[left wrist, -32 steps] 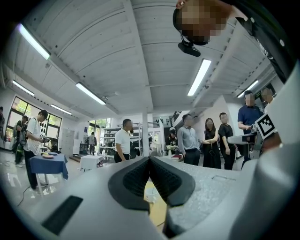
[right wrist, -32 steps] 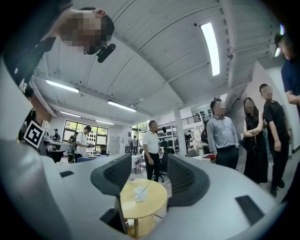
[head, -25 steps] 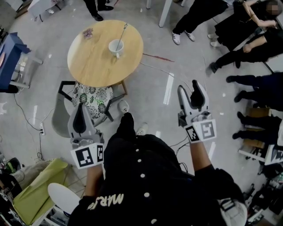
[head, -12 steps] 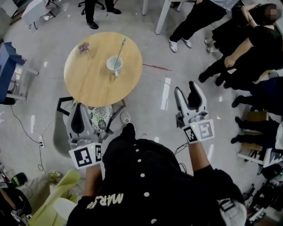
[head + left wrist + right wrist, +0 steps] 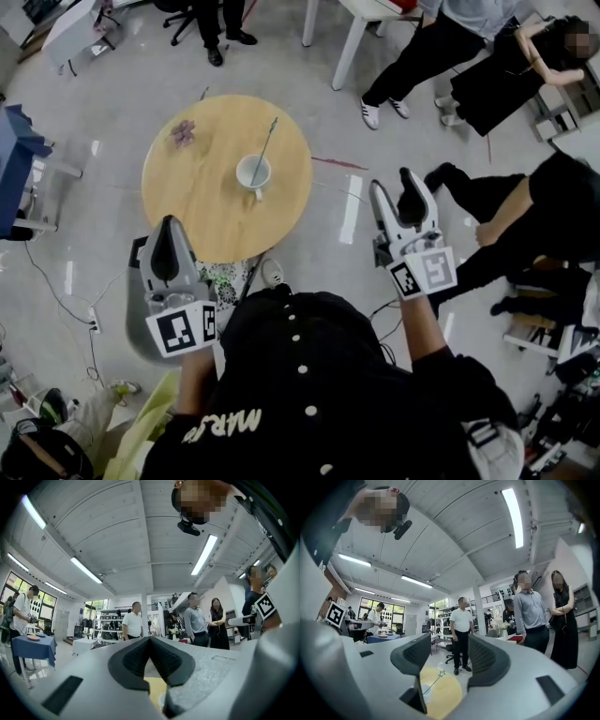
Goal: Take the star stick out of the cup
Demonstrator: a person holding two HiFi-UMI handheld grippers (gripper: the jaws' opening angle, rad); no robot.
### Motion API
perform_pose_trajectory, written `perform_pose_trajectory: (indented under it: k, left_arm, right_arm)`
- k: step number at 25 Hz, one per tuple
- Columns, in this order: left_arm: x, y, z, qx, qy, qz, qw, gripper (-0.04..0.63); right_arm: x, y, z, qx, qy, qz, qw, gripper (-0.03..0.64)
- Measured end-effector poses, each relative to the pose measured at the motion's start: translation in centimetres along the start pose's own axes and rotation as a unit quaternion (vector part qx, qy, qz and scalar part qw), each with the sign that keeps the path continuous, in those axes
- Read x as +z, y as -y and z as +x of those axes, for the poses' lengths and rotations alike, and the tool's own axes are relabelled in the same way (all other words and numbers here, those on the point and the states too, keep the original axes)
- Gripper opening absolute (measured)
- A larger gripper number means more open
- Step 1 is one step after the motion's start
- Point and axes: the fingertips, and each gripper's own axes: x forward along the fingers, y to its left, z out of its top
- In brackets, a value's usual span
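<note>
The star stick [image 5: 265, 145] leans in a white cup [image 5: 253, 174] on a round wooden surface [image 5: 202, 211]. Well apart from it, the left hand-held gripper [image 5: 169, 228] is closed on nothing, and the right hand-held gripper [image 5: 394, 192] is held open and empty.

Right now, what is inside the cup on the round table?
The star stick stands in the white cup, leaning out over its rim. Its lower end, down inside, cannot be made out, and whether anything else is in there is too small to tell.
</note>
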Motion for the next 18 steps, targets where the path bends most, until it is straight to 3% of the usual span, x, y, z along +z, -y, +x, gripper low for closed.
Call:
perform_pose_trajectory:
  k: [8,18]
  left_arm:
    - [-0.7,-0.8,3.4,-0.004,-0.017,-0.002,0.9998,0.005]
    - [-1.8,-0.4,6.1,0.028,-0.033,-0.005,0.9991,0.005]
  right_arm:
    - [-1.2,0.9,3.2,0.006,-0.026,0.017,1.0,0.238]
    - [-4.1,3.2,7.6,0.035,-0.055,0.038,0.997,0.238]
